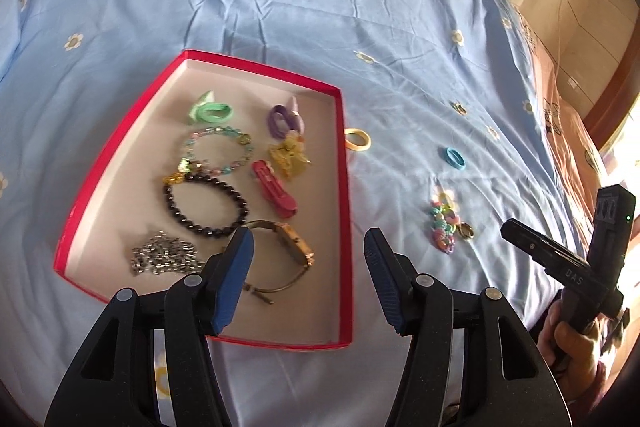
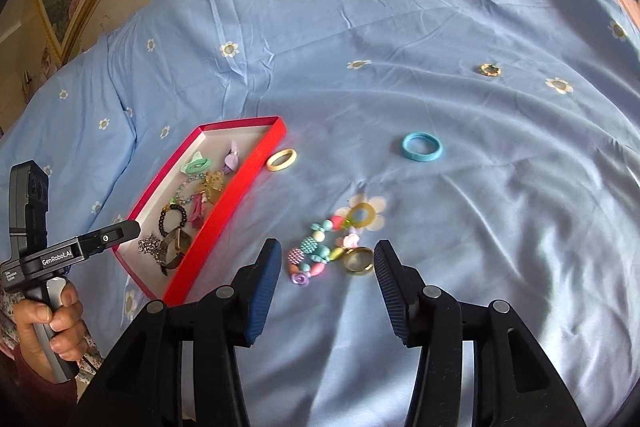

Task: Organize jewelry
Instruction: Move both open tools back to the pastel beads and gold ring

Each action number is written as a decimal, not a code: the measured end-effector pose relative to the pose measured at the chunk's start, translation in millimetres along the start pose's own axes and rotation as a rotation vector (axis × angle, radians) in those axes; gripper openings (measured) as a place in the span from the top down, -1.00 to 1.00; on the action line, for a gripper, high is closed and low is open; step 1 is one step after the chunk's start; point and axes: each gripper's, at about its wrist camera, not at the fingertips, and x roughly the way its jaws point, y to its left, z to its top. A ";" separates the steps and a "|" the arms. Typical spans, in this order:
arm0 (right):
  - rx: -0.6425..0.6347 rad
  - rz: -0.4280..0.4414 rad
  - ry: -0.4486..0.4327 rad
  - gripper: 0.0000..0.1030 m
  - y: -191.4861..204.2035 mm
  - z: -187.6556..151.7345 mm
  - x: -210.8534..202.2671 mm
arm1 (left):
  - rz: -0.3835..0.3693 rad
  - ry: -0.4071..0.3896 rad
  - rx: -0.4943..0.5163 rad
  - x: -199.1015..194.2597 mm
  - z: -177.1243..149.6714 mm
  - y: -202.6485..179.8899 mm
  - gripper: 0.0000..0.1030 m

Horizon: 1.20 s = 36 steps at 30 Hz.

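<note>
Left gripper (image 1: 308, 247): we are holding it empty, jaws apart, above the red box (image 1: 344, 227).
Right gripper (image 2: 324, 263): we are keeping jaws apart, nothing held.
Risk: we are judging the gold ring (image 2: 357, 260), touching the bead bracelet (image 2: 316, 251), likely to snag.

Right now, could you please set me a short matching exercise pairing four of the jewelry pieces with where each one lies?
Things:
1. black bead bracelet
2. blue ring
3. cream ring
4. gold ring

Places:
A. on the sheet, just outside the red box wall
B. beside the colourful bead bracelet
C. inside the red box
D. alone on the open sheet

Pairs: 1-C, 2-D, 3-A, 4-B
</note>
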 end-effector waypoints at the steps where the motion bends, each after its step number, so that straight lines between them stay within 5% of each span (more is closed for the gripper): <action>1: 0.008 -0.006 -0.003 0.03 -4.8 -2.8 -3.5 | -0.003 0.004 0.005 1.6 -0.4 -3.6 -0.10; 12: 0.022 -0.025 0.001 0.03 -25.3 -9.7 -9.4 | -0.032 0.049 0.067 18.6 -4.6 -40.0 -0.13; 26: -0.118 -0.053 0.082 0.06 -8.5 -15.1 28.4 | -0.045 0.087 0.119 38.7 -4.9 -63.8 -0.13; 36: -0.168 -0.080 0.097 0.57 -7.8 -9.9 46.6 | -0.064 0.122 0.155 59.0 -0.9 -81.7 -0.13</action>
